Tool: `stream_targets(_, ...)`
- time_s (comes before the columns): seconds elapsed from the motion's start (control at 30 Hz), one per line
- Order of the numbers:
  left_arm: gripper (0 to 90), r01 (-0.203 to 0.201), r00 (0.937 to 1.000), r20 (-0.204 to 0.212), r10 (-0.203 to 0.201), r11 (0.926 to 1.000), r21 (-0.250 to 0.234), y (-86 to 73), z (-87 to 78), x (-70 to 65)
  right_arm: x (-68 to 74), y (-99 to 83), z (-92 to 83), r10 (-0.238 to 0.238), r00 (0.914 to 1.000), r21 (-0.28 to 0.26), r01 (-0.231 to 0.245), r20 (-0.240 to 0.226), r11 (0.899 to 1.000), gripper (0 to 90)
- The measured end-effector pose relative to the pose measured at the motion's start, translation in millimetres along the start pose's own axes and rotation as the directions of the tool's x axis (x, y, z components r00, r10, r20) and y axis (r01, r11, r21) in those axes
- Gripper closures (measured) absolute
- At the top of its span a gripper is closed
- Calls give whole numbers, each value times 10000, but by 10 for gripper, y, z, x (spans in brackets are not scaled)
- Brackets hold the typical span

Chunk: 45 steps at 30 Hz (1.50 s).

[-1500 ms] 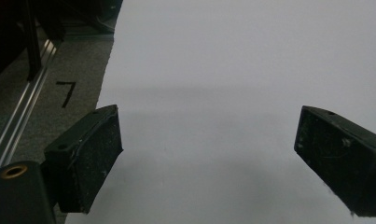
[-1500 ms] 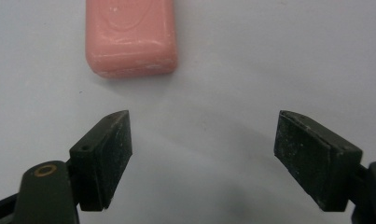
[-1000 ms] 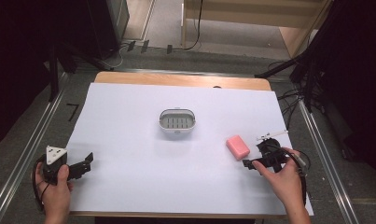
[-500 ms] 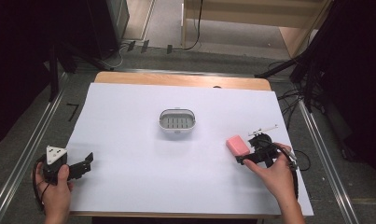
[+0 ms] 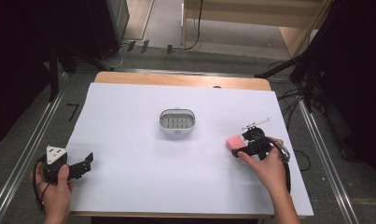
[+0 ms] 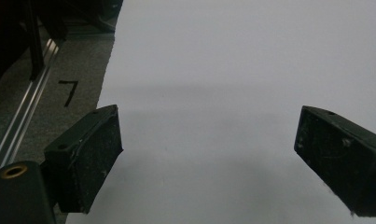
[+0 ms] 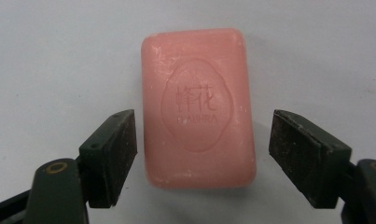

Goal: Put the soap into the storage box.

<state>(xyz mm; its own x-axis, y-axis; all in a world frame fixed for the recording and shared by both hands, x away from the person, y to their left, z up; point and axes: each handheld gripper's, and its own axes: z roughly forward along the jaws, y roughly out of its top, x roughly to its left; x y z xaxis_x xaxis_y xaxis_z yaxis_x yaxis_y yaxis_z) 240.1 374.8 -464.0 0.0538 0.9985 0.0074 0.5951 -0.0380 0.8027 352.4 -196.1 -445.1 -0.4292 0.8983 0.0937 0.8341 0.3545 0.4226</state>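
A pink bar of soap (image 7: 197,107) with an embossed stamp lies flat on the white table cover. My right gripper (image 7: 202,154) is open around its near half, one jaw on each side with a gap between each jaw and the bar. From above, the soap (image 5: 234,142) sits at the right of the table with the right gripper (image 5: 245,145) over its right end. A grey soap dish (image 5: 177,120) with a slotted floor stands at the table's middle. At the front left my left gripper (image 5: 87,163) is open, jaws (image 6: 206,158) wide over bare cover.
The white cover (image 5: 143,186) spans most of the wooden table (image 5: 181,80). A metal rail (image 5: 24,156) runs along the left side, with a mark "7" on the floor (image 6: 68,91). Cables (image 5: 297,100) lie off the right edge.
My right gripper has moved left toward the soap and now straddles it with open jaws. The left gripper has stayed where it was.
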Motion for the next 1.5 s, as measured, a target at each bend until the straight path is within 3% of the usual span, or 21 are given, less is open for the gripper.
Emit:
stream_targets(0.43, 81, -2, 10000, -1, 2, 10000, 7, 1, 2, 1, 55, 72, 144, -308, 9994, 384, 302, 162, 9988, 375)
stream_targets(0.77, 80, 6, 10000, 11, -6, 10000, 5, 0, 1, 1, 66, 79, 146, -408, 9990, 373, 400, 208, 9985, 388)
stream_targets(0.9, 80, 2, 10000, 4, -2, 10000, 3, 1, 1, 1, 57, 93, 138, -713, 9972, 355, 705, 235, 9969, 389)
stream_targets(1.0, 80, 2, 10000, 0, -2, 10000, 5, 1, 2, 1, 52, 115, 98, -905, 9956, 60, 904, 241, 9959, 389)
stream_targets(1.2, 80, 3, 10000, 0, -3, 10000, 10, 1, 2, 0, 84, 193, 19, -1582, 9874, -188, 1581, -45, 9872, 389)
stream_targets(1.3, 80, 6, 10000, 2, -6, 10000, 1, 0, 2, 0, 157, 272, -29, -2123, 9771, -300, 2117, -154, 9769, 389)
stream_targets(1.5, 80, 12, 10000, 13, -12, 10000, -6, 0, 3, 2, 267, 398, -36, -2532, 9663, -376, 2516, -460, 9671, 389)
